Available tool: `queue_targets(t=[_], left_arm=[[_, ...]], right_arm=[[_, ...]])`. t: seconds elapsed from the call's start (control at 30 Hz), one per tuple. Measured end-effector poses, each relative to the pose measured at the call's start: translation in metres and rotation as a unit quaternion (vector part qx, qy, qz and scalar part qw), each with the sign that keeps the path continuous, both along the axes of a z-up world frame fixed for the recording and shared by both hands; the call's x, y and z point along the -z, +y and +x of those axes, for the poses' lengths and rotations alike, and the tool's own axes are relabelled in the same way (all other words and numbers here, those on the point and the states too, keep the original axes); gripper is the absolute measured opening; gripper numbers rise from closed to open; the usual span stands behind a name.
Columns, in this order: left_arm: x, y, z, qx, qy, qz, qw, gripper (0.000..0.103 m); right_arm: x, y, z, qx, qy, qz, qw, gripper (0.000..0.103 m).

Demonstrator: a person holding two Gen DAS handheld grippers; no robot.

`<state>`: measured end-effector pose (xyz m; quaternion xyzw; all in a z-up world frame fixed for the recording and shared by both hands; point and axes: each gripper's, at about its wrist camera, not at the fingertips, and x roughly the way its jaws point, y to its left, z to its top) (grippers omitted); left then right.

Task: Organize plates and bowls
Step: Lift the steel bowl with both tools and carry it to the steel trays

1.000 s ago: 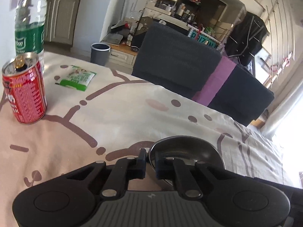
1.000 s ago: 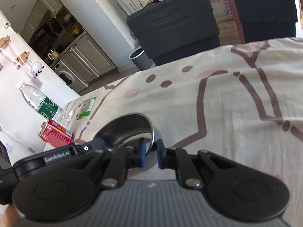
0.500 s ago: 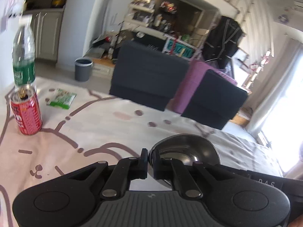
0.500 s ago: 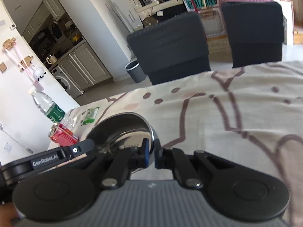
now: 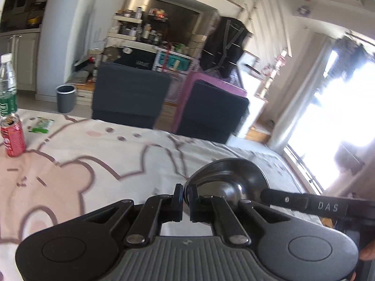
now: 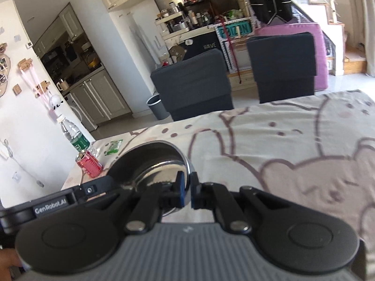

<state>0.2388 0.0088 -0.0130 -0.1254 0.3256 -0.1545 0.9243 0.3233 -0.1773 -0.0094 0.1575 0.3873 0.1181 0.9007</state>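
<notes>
A shiny steel bowl (image 5: 230,175) is held in the air above the table by both grippers. My left gripper (image 5: 186,202) is shut on the bowl's left rim. My right gripper (image 6: 186,193) is shut on the bowl's (image 6: 152,164) right rim. Each gripper's body shows in the other's view, at the far side of the bowl. The bowl looks empty. Its underside is hidden.
The table wears a cream cloth with pink bear drawings (image 5: 93,164). At its far left stand a red can (image 5: 13,134), a water bottle (image 5: 7,86) and a green packet (image 5: 42,124). Two dark chairs (image 5: 129,96) stand behind the table.
Both grippers have risen with the bowl between them. The table now lies much lower in both views and more of the room shows.
</notes>
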Motion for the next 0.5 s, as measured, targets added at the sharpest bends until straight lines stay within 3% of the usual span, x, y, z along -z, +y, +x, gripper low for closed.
queue_targets(t=[0.3, 0.5], left_arm=[[0.007, -0.071, -0.038, 0.081, 0.014, -0.004, 0.9966, 0.006], [0.028, -0.109, -0.04, 0.123, 0.056, -0.02, 0.9906, 0.007]], right_arm=[[-0.008, -0.073, -0.068, 0.036, -0.001, -0.017, 0.999, 0.005], [-0.003, -0.108, -0.09, 0.072, 0.014, -0.038, 0.997, 0.005]])
